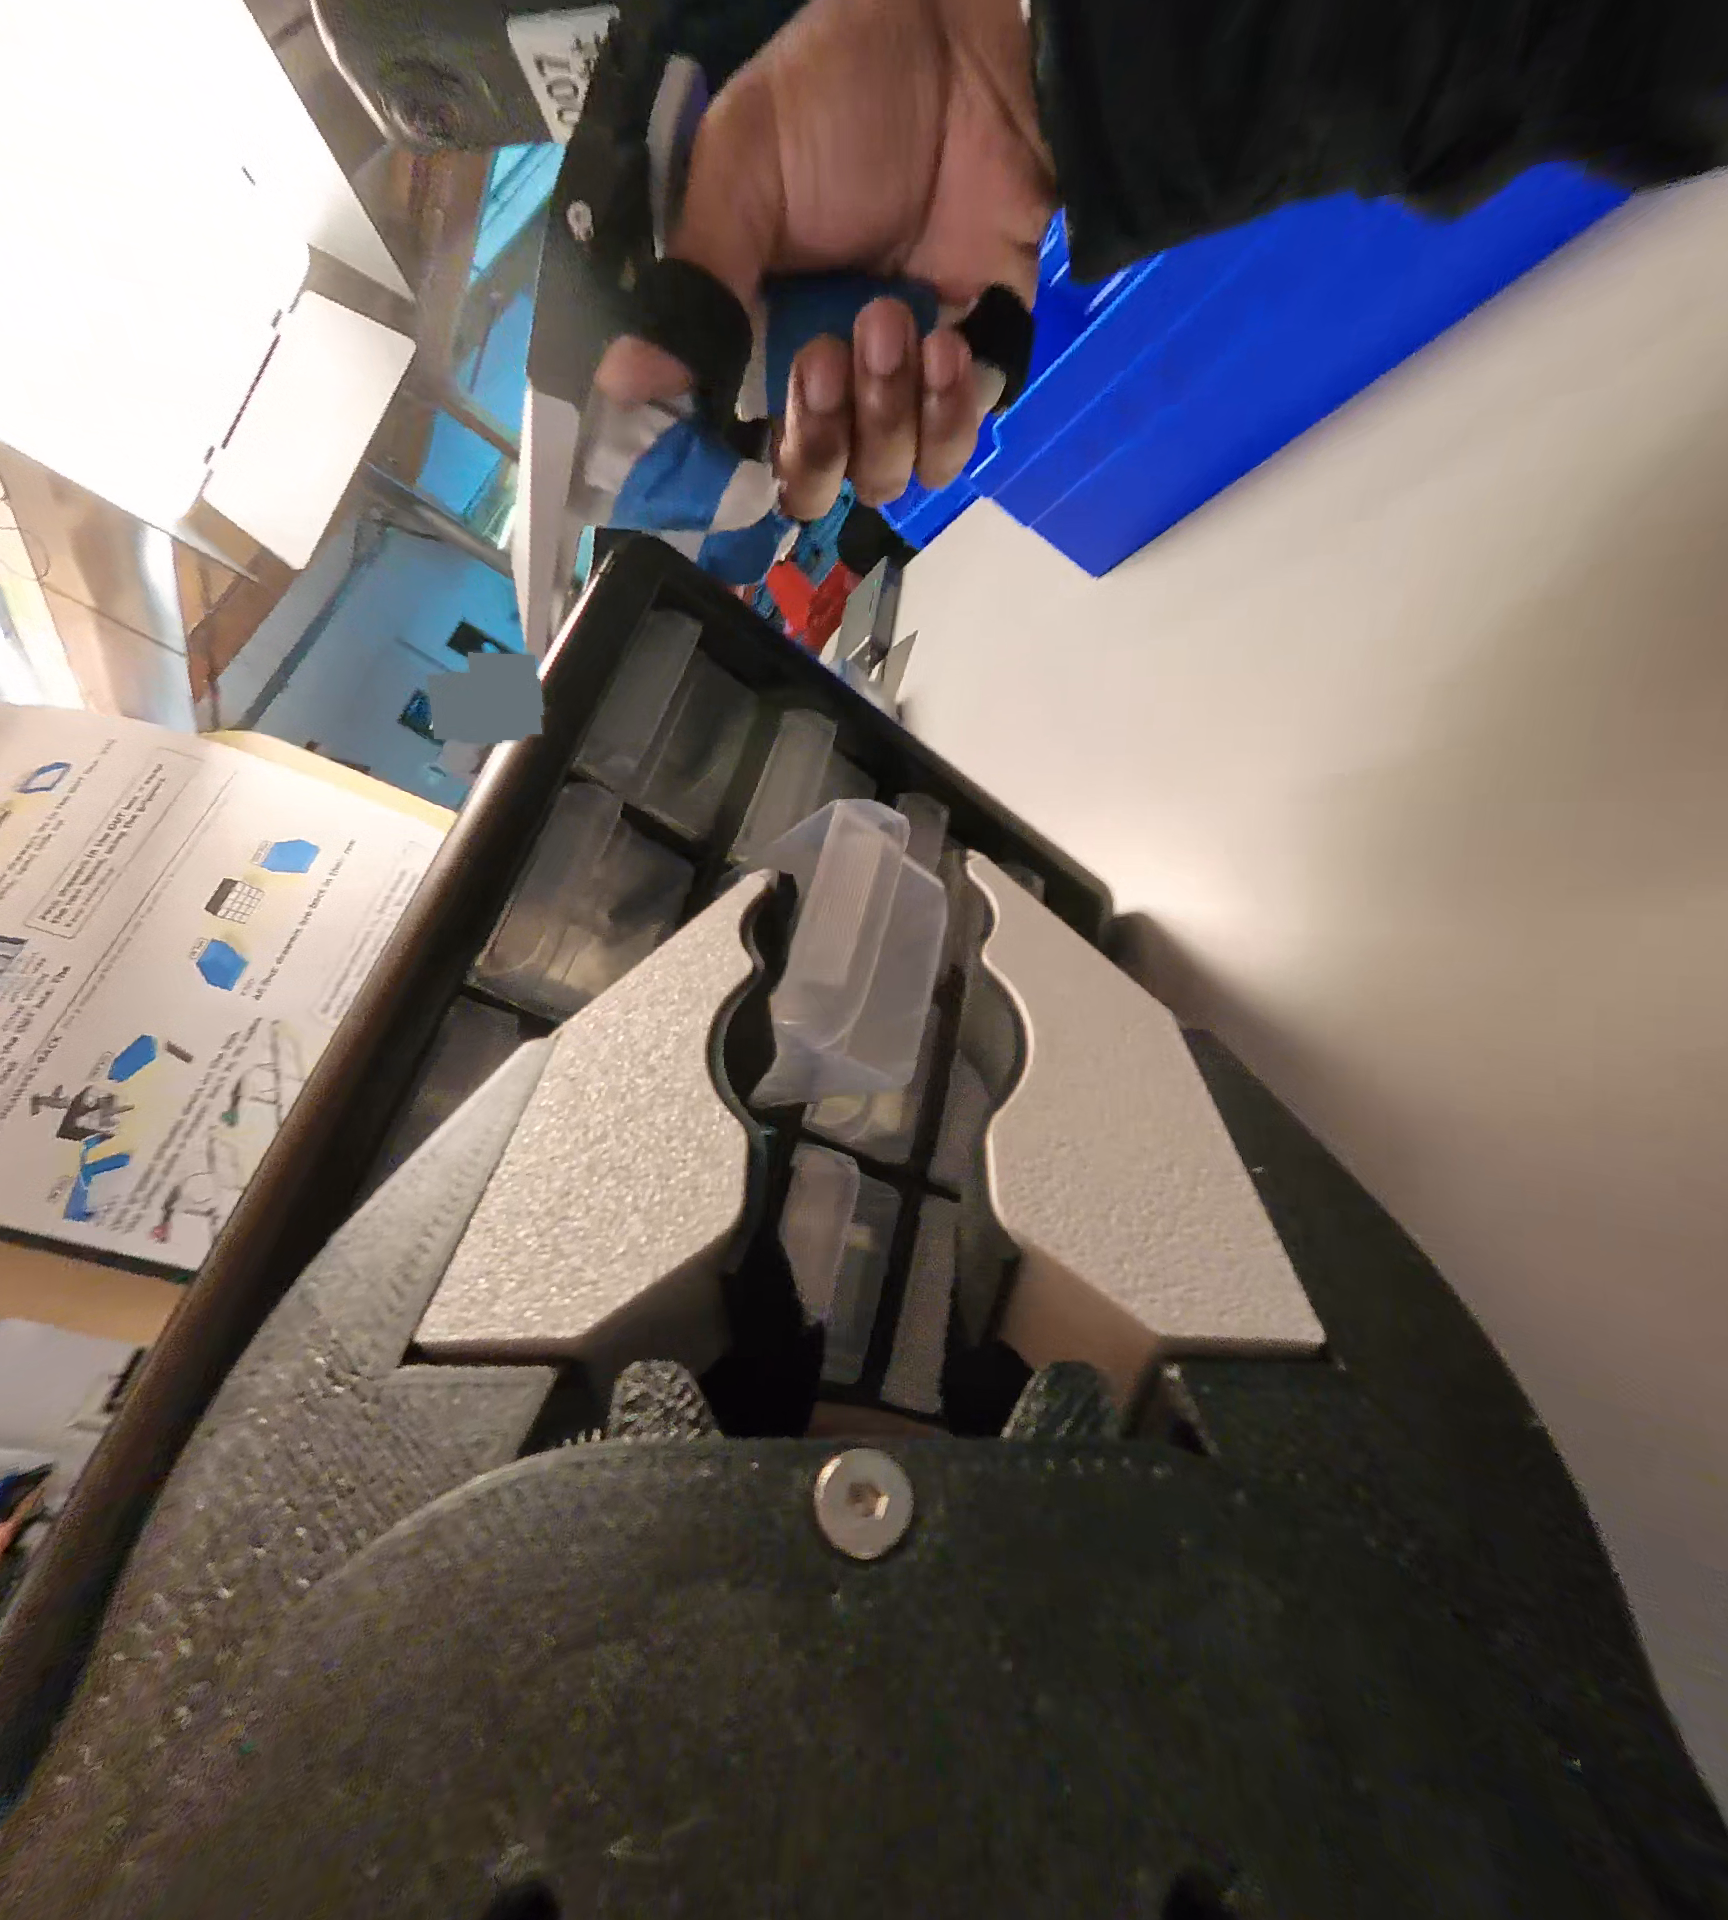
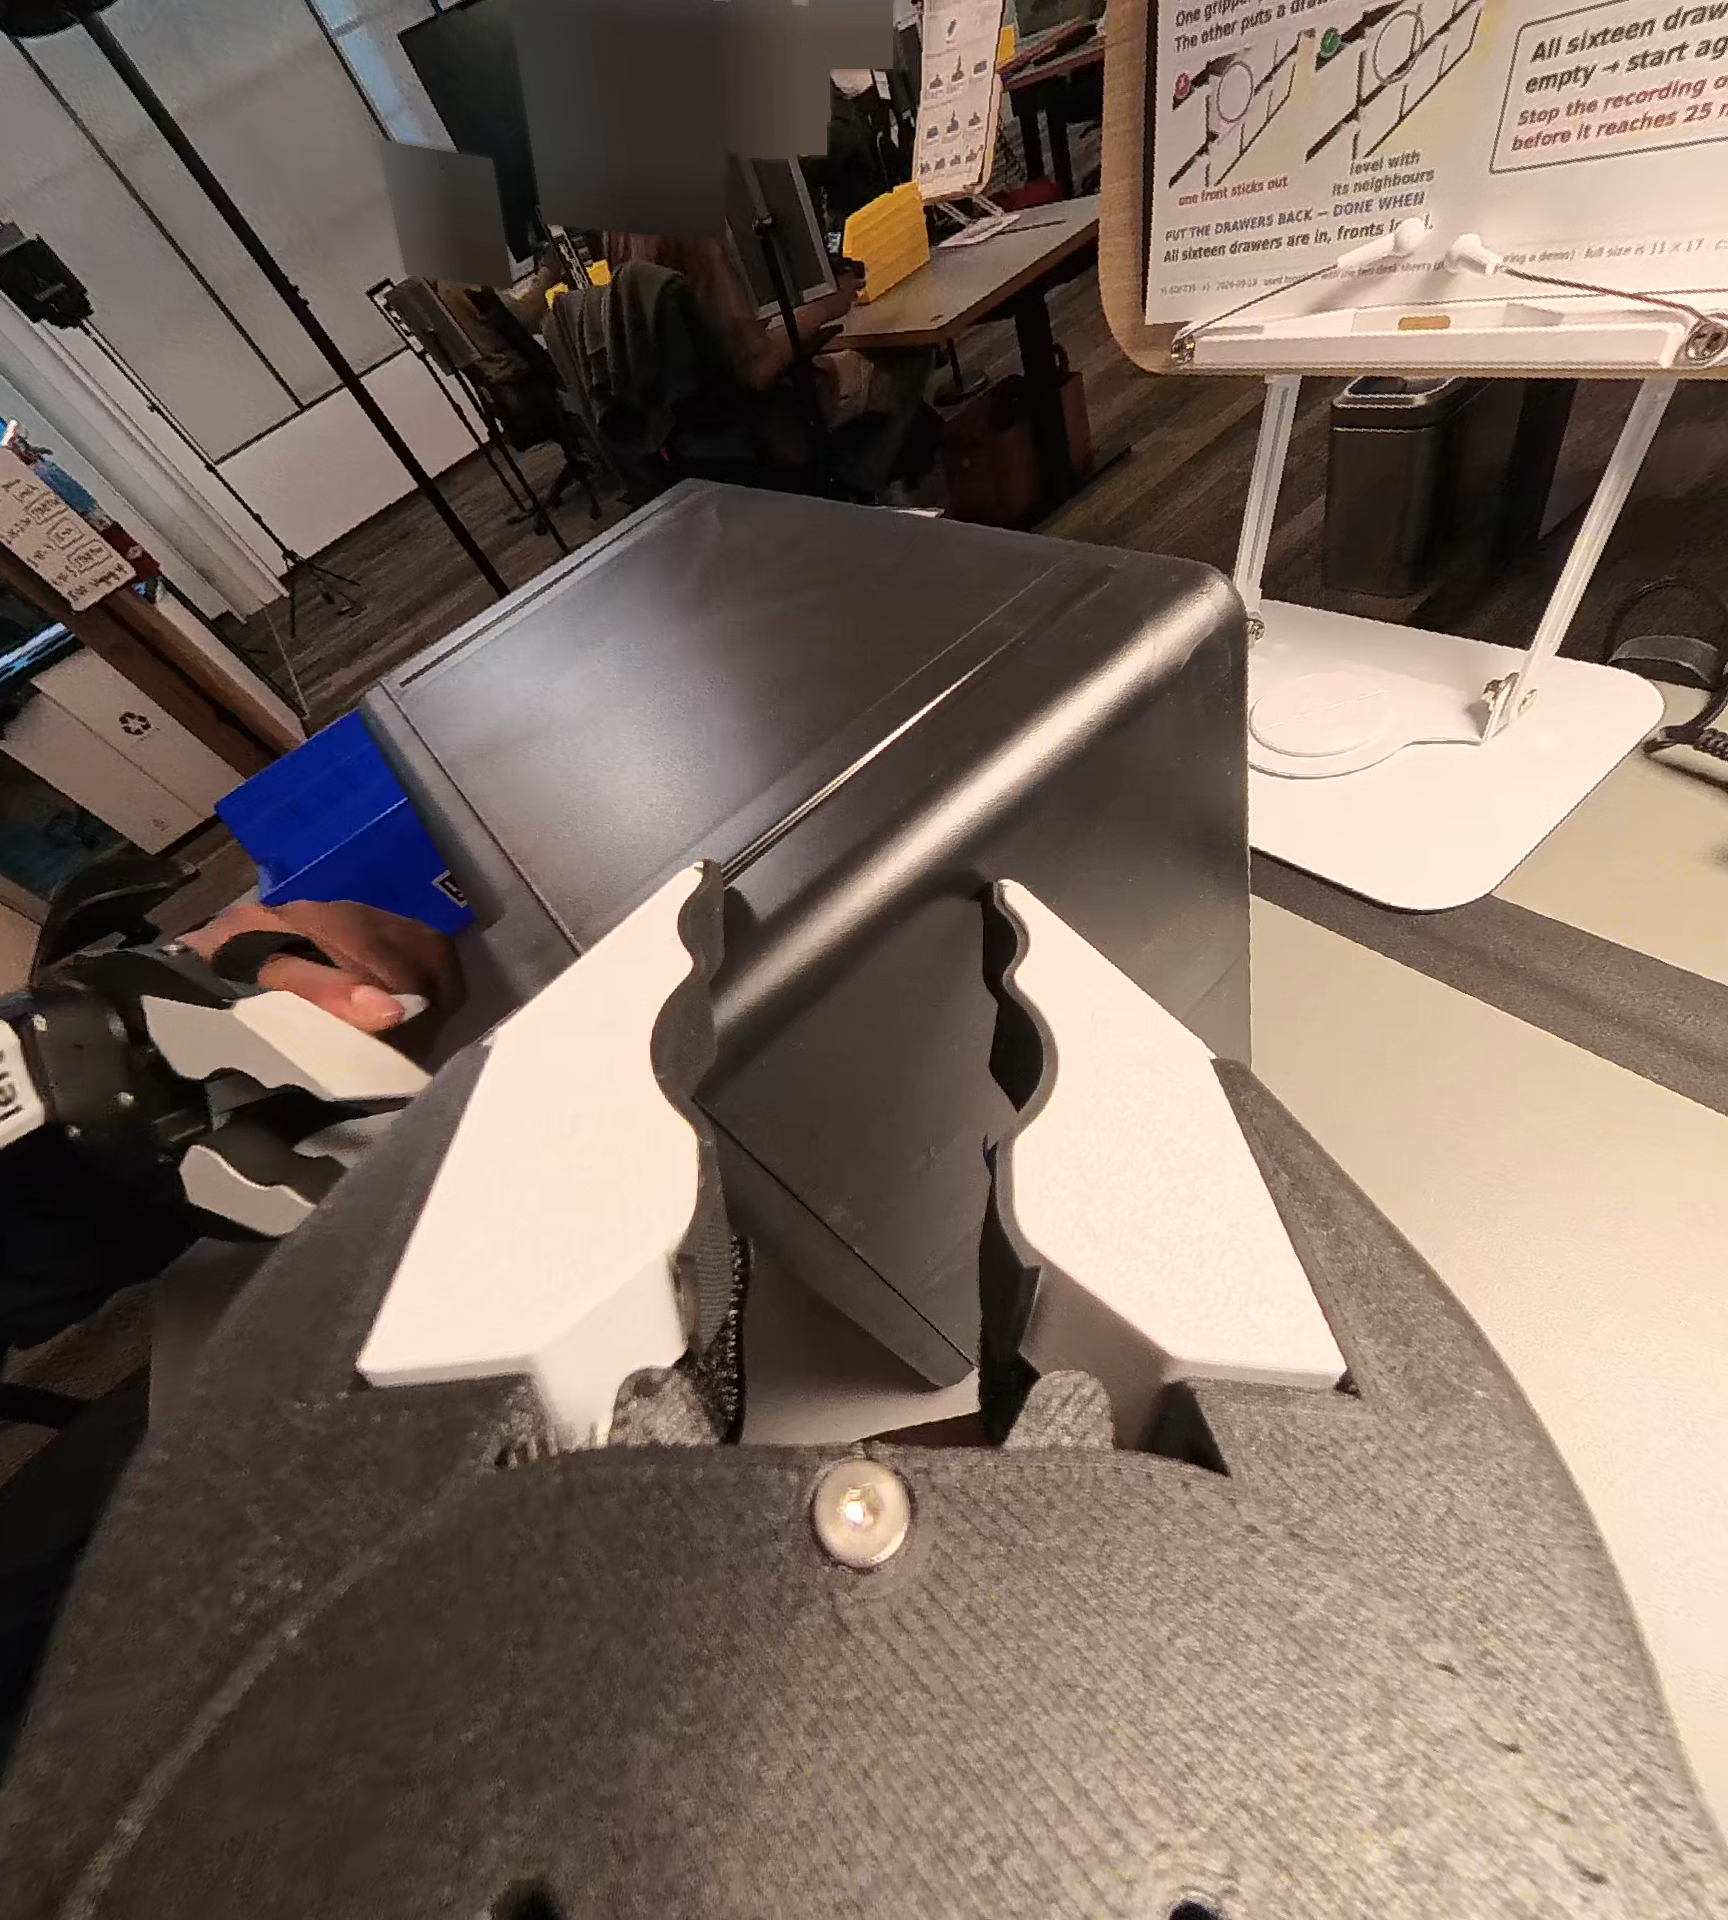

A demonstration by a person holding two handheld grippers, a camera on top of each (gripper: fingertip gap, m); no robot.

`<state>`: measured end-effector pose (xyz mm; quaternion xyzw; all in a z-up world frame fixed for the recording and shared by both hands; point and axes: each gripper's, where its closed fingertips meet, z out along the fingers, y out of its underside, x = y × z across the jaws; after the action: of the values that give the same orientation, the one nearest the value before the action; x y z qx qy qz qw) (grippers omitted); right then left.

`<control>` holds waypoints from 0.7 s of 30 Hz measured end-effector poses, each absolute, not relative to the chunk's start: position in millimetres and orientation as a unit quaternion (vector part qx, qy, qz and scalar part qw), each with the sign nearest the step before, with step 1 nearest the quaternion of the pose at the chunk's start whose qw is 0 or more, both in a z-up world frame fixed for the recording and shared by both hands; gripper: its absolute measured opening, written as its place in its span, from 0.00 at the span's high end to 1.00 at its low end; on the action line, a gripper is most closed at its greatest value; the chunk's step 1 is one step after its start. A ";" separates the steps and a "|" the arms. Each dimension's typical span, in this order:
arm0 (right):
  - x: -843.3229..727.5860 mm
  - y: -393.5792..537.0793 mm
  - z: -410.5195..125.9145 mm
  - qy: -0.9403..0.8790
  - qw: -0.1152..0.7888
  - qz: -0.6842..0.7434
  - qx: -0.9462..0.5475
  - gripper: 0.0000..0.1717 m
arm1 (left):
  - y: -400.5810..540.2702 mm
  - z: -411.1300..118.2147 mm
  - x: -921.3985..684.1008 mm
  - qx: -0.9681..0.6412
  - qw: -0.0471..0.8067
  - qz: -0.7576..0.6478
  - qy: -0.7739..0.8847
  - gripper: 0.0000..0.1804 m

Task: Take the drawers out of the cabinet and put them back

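Several translucent drawers (image 1: 631,831) are seated in the black cabinet (image 2: 839,665) on the desk (image 2: 1566,1195); one clear drawer (image 1: 855,956) is drawn out of its slot, between the left gripper's (image 1: 865,894) parted fingers, contact unclear. A blue bin (image 1: 1255,343) is seen behind the cabinet. The cabinet's upper corner is straddled by the right gripper's (image 2: 849,894) wide-set fingers, hand (image 1: 870,239) clenched on its handle.

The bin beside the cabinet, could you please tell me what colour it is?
Bright blue, clearest in the left wrist view.
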<state>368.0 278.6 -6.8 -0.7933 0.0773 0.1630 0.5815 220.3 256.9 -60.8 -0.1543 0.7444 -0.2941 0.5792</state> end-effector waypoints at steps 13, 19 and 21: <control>367.4 278.8 -6.5 0.077 0.581 0.157 -0.795 0.69 | 293.4 -83.7 255.1 -0.240 0.546 -0.255 0.761 0.96; 367.4 278.7 -6.7 0.076 0.581 0.158 -0.795 0.69 | 291.3 -86.5 265.5 -0.267 0.531 -0.278 0.755 0.92; 367.6 278.7 -6.8 0.076 0.581 0.159 -0.795 0.69 | 287.8 -81.7 256.3 -0.269 0.531 -0.292 0.749 0.87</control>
<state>367.6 278.7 -6.8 -0.7945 0.0762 0.1594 0.5810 256.3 287.8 -81.7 -0.2687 0.7489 -0.2916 0.5310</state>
